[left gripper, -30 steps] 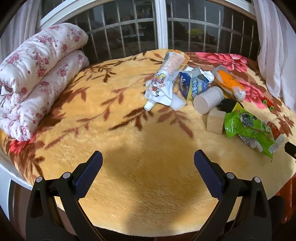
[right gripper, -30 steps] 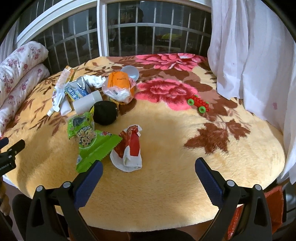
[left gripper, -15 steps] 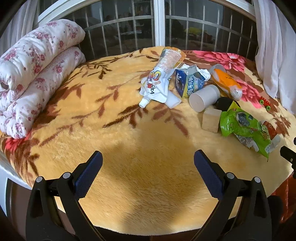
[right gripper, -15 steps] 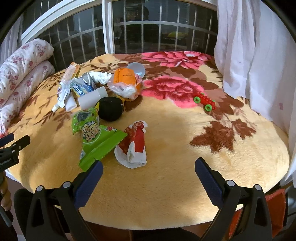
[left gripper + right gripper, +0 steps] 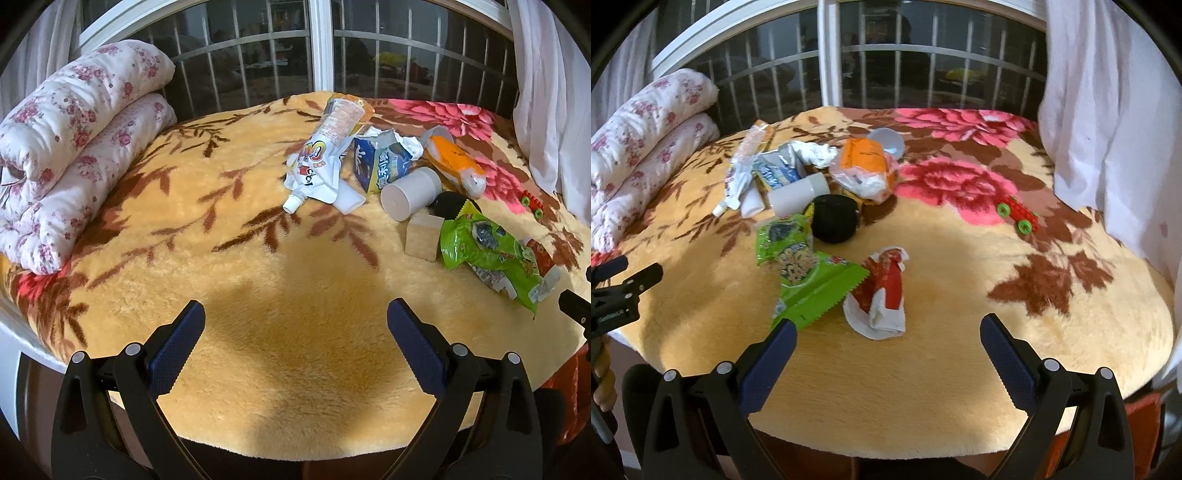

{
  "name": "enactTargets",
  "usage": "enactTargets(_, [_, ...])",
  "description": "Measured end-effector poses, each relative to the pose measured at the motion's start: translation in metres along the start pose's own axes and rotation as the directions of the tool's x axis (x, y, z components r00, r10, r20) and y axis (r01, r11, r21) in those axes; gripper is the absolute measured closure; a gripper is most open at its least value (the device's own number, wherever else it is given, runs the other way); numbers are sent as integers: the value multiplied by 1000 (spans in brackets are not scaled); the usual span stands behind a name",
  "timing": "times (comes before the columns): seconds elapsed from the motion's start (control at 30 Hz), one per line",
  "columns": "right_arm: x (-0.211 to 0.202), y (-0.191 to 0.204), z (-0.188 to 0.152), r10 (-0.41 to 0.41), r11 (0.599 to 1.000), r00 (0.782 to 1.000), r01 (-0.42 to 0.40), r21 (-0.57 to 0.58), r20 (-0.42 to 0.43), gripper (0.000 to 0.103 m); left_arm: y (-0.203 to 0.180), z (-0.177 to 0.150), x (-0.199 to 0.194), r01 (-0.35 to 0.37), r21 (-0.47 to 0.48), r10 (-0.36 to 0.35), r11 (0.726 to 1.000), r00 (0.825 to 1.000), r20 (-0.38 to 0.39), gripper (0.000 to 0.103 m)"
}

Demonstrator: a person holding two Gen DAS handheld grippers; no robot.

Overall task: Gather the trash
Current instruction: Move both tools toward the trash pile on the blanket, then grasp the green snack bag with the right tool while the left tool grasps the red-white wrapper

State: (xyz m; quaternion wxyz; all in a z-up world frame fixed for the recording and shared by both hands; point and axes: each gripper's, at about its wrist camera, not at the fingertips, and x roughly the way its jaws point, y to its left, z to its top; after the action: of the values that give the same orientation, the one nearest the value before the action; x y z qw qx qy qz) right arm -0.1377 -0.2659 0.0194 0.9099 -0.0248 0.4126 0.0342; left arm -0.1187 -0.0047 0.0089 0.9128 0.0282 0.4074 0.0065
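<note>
Right wrist view had our right gripper spread wide and empty, hovering low, with the red-and-white wrapper just ahead between its fingers. We figured dropping straight and pinching the crumpled middle was safest. Our left gripper hung open too, 1 green snack bag ahead-right.

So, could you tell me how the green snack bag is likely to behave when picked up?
The green snack bag looks crumpled and flat, so probably light and floppy. Its glossy film may slip, and it would likely sag from a pinch.
</note>
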Motion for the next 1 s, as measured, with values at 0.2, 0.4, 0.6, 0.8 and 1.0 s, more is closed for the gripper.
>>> enactTargets(0.2, [10, 27, 16, 148, 970, 987, -157, -186, -62, 5, 2, 0, -1, 1, -5, -1, 1000, 1000, 1, 7])
enactTargets(0.4, [42, 55, 47, 217, 927, 966, -249, -282, -139, 5, 7, 3, 2, 4, -10, -4, 1000, 1000, -6, 7])
enactTargets(0.6, [111, 62, 63, 222, 918, 900, -323, -232, -375, 61, 16, 7, 13, 6, -16, -6, 1000, 1000, -23, 7])
enactTargets(0.8, [64, 59, 70, 370, 863, 874, -449, -233, -315, 80, 15, 3, 11, 24, 12, -24, 1000, 999, -29, 7])
enactTargets(1.0, [-65, -49, 62, 400, 914, 904, -406, 9, 151, 79, -42, 6, -12, 115, 152, -117, 982, 993, 2, 7])
